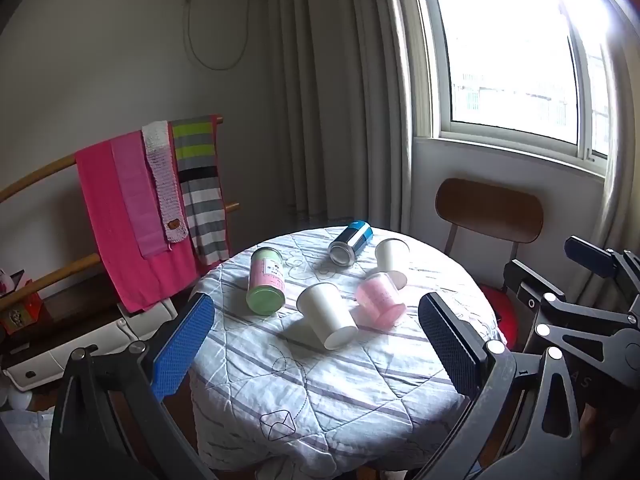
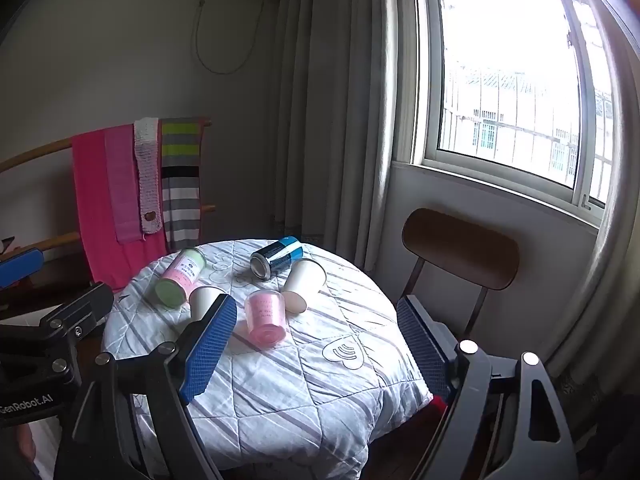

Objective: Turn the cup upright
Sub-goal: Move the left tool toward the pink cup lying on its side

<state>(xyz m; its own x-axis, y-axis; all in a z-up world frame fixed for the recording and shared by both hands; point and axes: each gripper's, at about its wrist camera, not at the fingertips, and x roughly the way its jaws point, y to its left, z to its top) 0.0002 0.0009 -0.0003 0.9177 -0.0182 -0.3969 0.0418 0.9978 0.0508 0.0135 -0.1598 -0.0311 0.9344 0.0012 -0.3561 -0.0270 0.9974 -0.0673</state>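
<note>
Several cups lie on their sides on a round table (image 1: 320, 392) with a quilted cloth. A white paper cup (image 1: 326, 316) lies at the middle, a pink translucent cup (image 1: 380, 300) to its right, another white cup (image 1: 392, 256) behind, a pink-and-green cup (image 1: 266, 284) at left, and a blue can (image 1: 351, 242) at the back. My left gripper (image 1: 316, 344) is open and empty, held above the near table. My right gripper (image 2: 316, 344) is open and empty, with the pink cup (image 2: 266, 316) just beyond its left finger (image 2: 208, 348).
A wooden chair (image 1: 488, 212) stands behind the table on the right, under the window. A rack with pink and striped towels (image 1: 148, 208) stands at left. Curtains (image 1: 340, 92) hang behind. The right gripper's body shows at the right edge of the left wrist view (image 1: 580, 312).
</note>
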